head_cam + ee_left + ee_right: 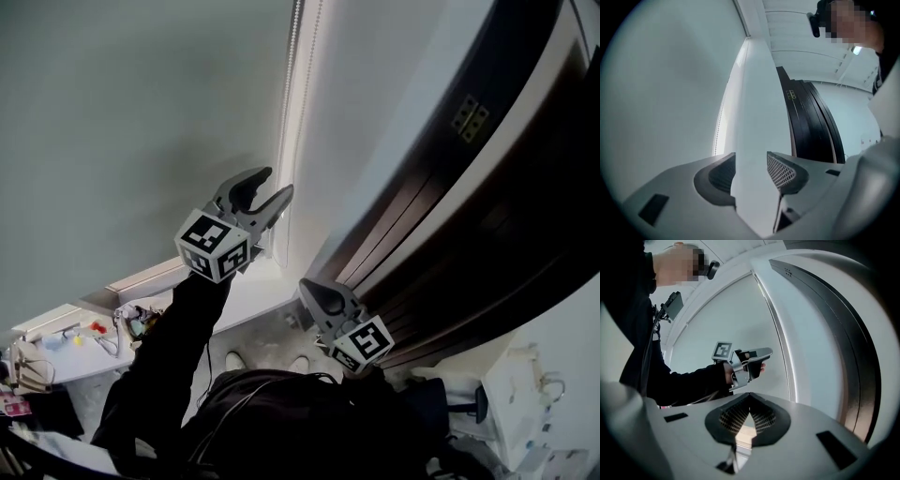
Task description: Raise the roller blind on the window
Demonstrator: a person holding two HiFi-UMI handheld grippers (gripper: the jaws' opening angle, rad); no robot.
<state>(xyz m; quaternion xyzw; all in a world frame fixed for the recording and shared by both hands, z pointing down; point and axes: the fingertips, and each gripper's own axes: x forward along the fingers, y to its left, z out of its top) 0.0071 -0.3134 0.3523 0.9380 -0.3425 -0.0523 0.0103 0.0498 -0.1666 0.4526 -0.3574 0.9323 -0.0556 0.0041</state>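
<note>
The roller blind [141,112] hangs low and fills the left of your view, with a bright slit [286,141] down its right edge. Your left tongs [278,181] are up at that edge, spread wide with nothing between them. Your right tongs [305,284] sit lower, pressed together, and look empty. The bead chain [297,37] hangs in the slit, just beside the left tongs. I'd call this the reach: set the open tongs around the chain, clamp, then pull.

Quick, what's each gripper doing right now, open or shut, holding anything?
Left gripper: open, nothing between its jaws.
Right gripper: shut, jaw tips together, nothing seen held.
</note>
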